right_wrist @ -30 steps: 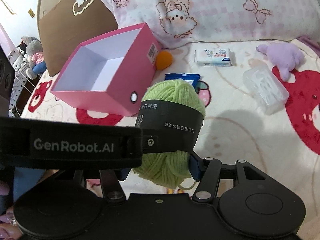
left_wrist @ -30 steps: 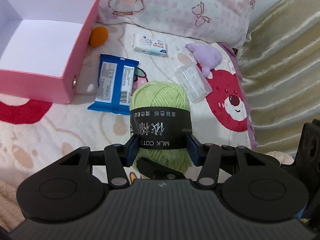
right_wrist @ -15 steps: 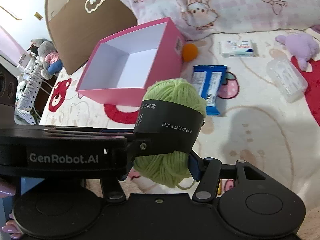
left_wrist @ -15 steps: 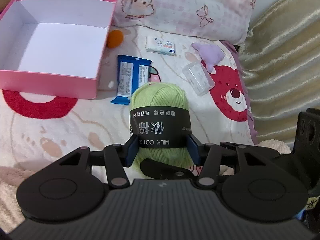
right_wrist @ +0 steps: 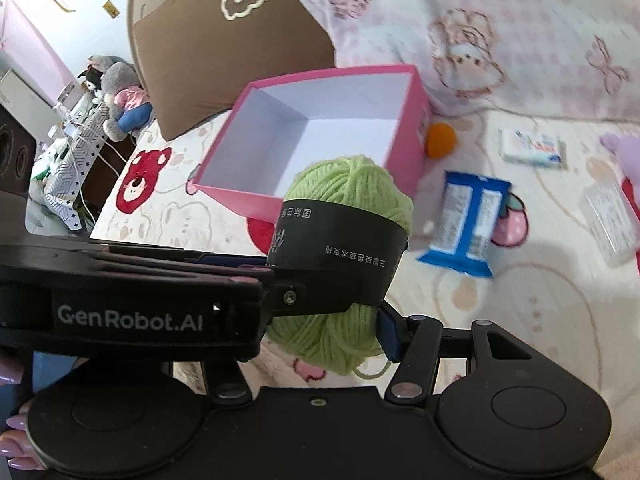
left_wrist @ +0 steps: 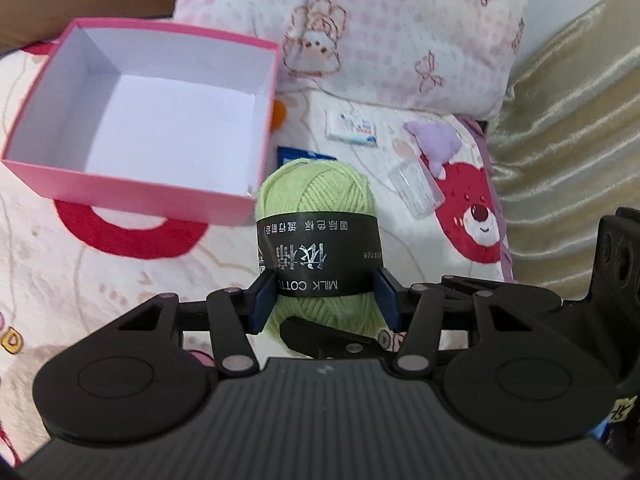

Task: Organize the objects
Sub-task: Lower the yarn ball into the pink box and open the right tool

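- Yarn ball [left_wrist: 316, 208] clamped between both tools, left tool [left_wrist: 324, 304] and right tool [right_wrist: 332, 320], above bed.
- Pink box [left_wrist: 132, 196] empty; snack pack [right_wrist: 464, 224], tissues [left_wrist: 352, 126] remain out.

— What's on your bed [left_wrist: 120, 280]?
— A pink box [left_wrist: 132, 188], an orange ball [right_wrist: 440, 140], a blue packet [right_wrist: 464, 224], tissues [left_wrist: 352, 126], a clear case [left_wrist: 416, 188], a purple toy [left_wrist: 436, 140] and pillows [left_wrist: 400, 32].
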Demonstrator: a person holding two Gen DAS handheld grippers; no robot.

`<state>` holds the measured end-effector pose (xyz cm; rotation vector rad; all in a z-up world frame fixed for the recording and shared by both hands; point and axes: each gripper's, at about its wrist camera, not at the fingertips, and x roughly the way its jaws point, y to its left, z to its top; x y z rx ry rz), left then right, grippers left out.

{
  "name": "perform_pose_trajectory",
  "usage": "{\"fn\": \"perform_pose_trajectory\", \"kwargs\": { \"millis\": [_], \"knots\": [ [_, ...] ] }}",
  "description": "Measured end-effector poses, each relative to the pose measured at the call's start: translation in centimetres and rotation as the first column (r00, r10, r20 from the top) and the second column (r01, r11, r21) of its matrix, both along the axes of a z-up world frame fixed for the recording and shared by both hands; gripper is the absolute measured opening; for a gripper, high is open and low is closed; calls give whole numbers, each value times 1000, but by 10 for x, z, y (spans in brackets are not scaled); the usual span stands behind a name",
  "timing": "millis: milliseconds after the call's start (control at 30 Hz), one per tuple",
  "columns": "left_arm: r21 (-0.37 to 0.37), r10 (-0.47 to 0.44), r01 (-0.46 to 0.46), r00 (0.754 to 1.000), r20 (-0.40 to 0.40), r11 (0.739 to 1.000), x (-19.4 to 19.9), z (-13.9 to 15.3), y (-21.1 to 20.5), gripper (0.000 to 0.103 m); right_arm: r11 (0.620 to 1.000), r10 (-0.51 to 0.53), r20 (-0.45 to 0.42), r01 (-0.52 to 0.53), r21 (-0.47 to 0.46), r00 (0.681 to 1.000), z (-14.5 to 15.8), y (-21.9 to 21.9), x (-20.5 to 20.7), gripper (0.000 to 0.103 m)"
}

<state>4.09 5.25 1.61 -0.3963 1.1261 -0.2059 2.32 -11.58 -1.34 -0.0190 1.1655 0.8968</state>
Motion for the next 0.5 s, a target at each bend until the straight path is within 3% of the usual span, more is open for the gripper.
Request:
{"fn": "perform_pose_trajectory", "kwargs": {
  "millis": [500],
  "knots": [
    [46,94,-100,989,115,994,10,41,72,52,993,53,102,-63,96,993,33,73,6,61]
  ]
}}
